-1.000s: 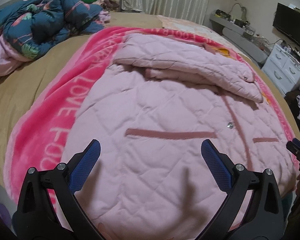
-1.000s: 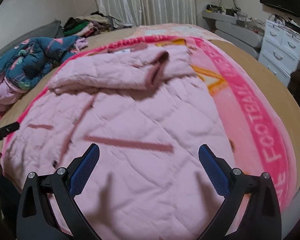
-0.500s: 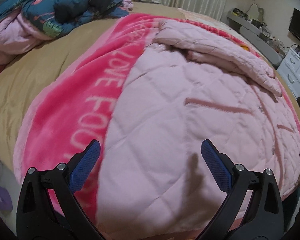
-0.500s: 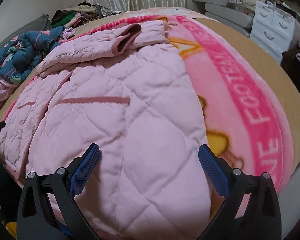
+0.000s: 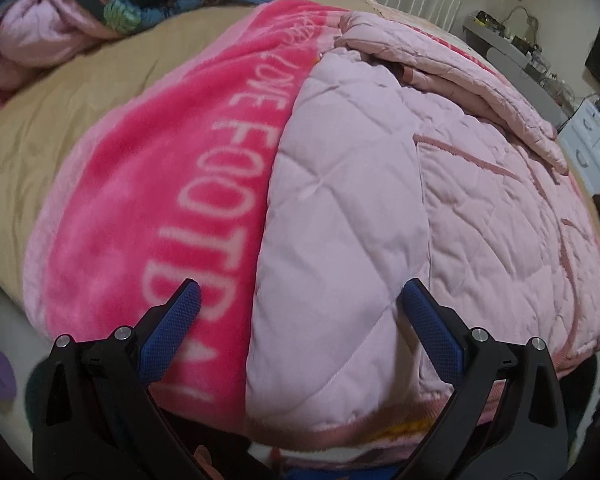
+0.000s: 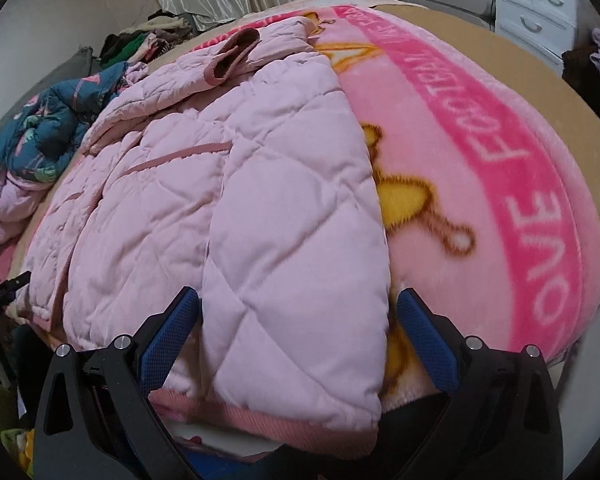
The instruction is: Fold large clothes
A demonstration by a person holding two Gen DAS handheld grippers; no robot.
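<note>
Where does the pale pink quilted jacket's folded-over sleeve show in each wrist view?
Left wrist: folded sleeve lies across the pale pink quilted jacket, upper right.
Right wrist: the sleeve is upper left, its cuff opening facing the camera.
Shared landmark: the hot-pink lettered fleece blanket.

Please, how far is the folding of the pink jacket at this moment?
Done: the pink quilted jacket lies flat on the pink blanket, with its sleeve folded across the chest. In hand: nothing yet; the left gripper and right gripper are at the two bottom hem corners, jaws open around them. Left: grasping the hem and folding the body over.
</note>
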